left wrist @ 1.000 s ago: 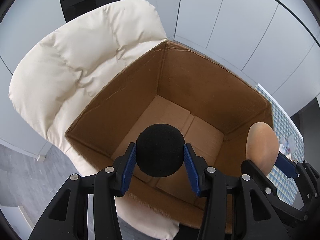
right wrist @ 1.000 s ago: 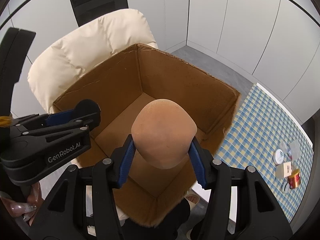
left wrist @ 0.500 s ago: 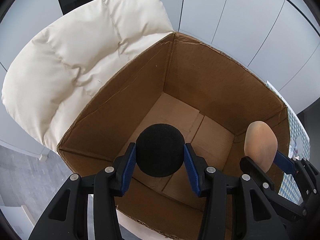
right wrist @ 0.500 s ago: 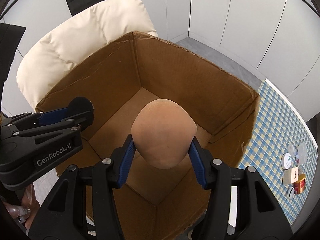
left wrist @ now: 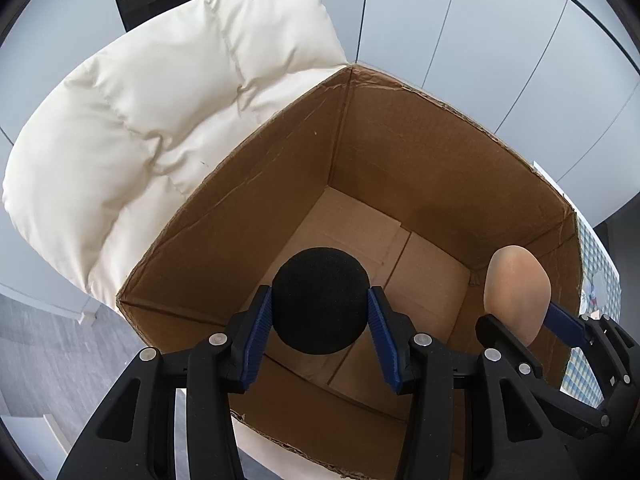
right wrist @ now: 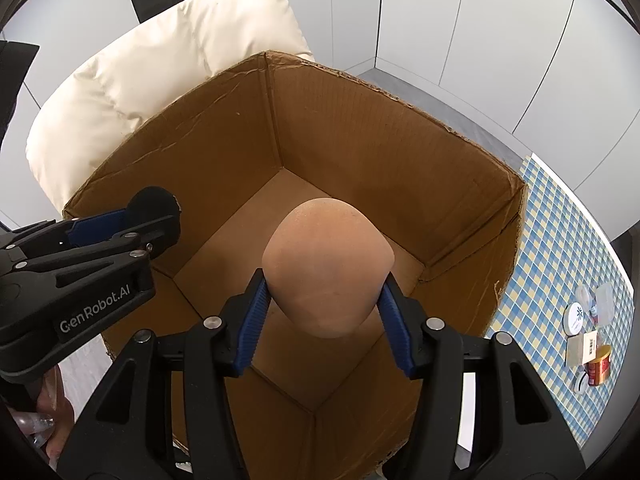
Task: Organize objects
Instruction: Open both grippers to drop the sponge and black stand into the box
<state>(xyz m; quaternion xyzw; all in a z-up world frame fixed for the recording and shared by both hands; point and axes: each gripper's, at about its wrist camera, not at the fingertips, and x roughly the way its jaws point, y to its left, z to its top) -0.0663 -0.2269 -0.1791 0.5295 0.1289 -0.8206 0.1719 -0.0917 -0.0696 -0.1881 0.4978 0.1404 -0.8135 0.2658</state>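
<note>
My left gripper is shut on a black foam ball and holds it above the open cardboard box. My right gripper is shut on a tan egg-shaped sponge, also above the box. The sponge and right gripper show at the right of the left wrist view. The black ball and left gripper show at the left of the right wrist view. The box floor is bare.
The box sits on a cream padded chair. A blue-and-yellow checked table lies to the right, with small jars and boxes. White wall panels stand behind.
Both grippers have moved forward and lower over the box, so the box fills more of both views. Both objects stay gripped.
</note>
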